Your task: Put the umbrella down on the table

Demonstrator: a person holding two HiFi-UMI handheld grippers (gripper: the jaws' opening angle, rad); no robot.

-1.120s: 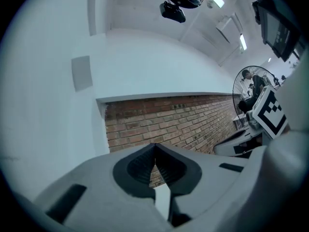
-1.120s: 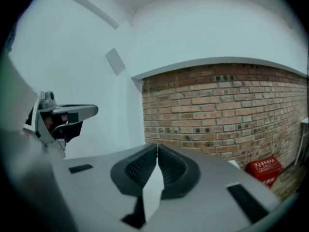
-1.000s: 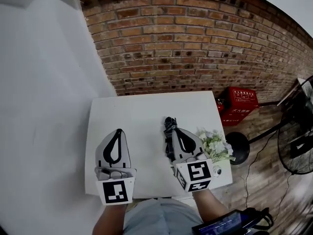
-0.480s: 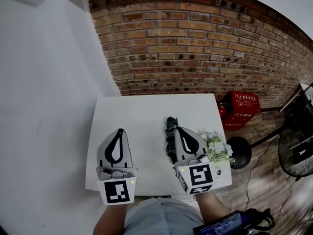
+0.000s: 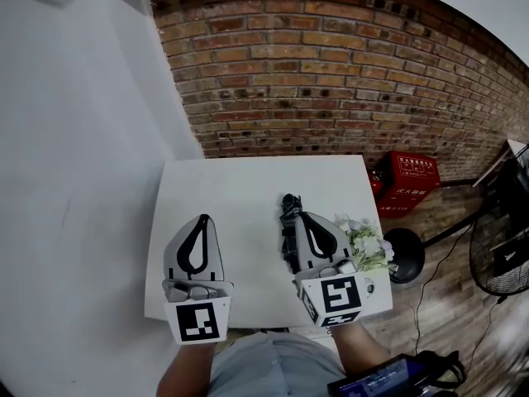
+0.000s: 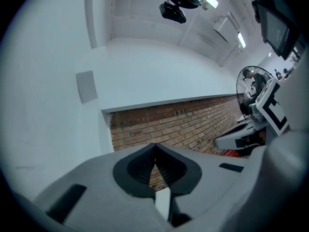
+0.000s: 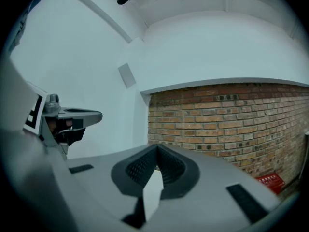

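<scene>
Left white-and-grey gripper (image 5: 201,219) closed on nothing over the white rectangular table (image 5: 248,184), black folded umbrella (image 5: 286,226) lying on it just beside the right gripper (image 5: 301,217), also closed and empty, so set-down looks done, next only needs pulling clear; red plastic crate (image 5: 411,176) on the floor, contents not visible.

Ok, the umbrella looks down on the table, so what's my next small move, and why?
Probably just draw the right claw back toward you: it is shut on nothing, and the folded black umbrella seems to lie on the white table beside it.
</scene>
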